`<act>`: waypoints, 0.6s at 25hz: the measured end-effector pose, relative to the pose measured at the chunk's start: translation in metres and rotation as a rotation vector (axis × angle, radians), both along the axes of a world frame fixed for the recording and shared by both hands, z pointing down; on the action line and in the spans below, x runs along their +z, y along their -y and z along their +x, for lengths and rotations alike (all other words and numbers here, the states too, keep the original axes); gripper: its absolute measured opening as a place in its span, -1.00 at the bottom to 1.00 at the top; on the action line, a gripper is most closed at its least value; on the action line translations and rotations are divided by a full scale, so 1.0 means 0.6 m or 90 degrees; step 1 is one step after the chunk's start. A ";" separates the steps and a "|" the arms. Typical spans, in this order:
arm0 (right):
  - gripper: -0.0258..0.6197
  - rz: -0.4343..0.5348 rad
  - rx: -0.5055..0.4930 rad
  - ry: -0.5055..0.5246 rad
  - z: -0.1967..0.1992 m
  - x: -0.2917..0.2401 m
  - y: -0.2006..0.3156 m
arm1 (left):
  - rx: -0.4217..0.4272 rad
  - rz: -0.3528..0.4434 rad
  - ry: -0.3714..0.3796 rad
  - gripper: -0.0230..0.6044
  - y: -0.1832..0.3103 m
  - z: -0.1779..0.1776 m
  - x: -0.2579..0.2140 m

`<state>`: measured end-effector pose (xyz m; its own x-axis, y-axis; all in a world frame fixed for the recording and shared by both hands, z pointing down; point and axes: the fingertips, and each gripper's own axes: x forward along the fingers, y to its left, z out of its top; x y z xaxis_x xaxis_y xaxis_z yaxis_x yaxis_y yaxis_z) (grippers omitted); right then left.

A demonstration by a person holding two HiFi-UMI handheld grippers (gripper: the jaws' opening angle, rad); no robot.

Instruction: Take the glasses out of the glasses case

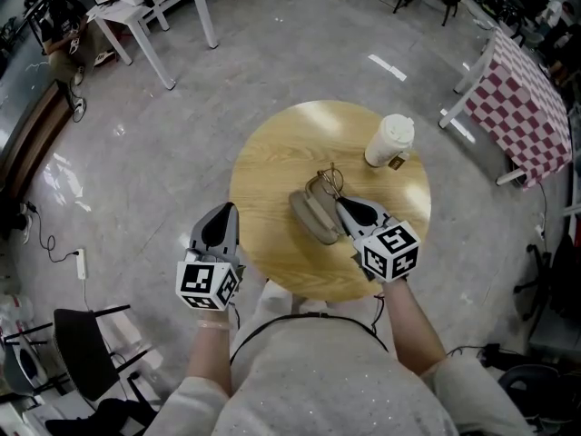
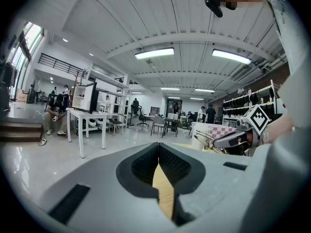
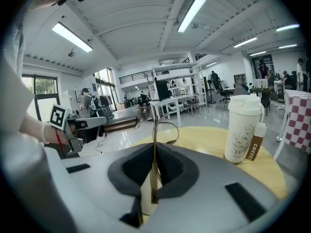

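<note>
An open tan glasses case [image 1: 311, 214] lies in the middle of the round wooden table [image 1: 272, 162]. Thin wire-framed glasses [image 1: 330, 182] stand up from its far end. My right gripper [image 1: 345, 205] is shut on the frame, and the thin rim [image 3: 156, 130] rises between its pads, just above the case. From the left gripper view the glasses [image 2: 209, 141] show at the tip of the right gripper [image 2: 232, 140]. My left gripper [image 1: 226, 214] hovers at the table's left edge with nothing in it, its pads [image 2: 158, 152] meeting at the tips.
A white lidded cup [image 1: 390, 140] with a brown coffee sachet stands at the table's far right [image 3: 243, 127]. White tables [image 1: 150, 12] stand far left, a checkered-cloth table [image 1: 526, 107] to the right, and a black chair [image 1: 86, 352] near left.
</note>
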<state>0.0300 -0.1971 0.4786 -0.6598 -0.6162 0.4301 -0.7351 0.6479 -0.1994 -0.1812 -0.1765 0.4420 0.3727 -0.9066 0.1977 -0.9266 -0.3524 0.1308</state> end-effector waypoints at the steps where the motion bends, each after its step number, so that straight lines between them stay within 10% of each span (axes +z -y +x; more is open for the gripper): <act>1: -0.86 0.005 0.001 0.002 0.001 -0.003 0.000 | -0.001 0.002 0.000 -0.91 0.000 0.000 -0.002; 15: -0.86 0.054 0.041 0.040 0.034 -0.045 0.006 | 0.000 0.021 0.004 -0.91 0.005 0.006 -0.023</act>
<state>0.0505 -0.2008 0.4514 -0.6420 -0.6900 0.3343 -0.7632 0.6166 -0.1932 -0.1775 -0.1794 0.4281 0.3711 -0.9129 0.1702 -0.9276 -0.3559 0.1134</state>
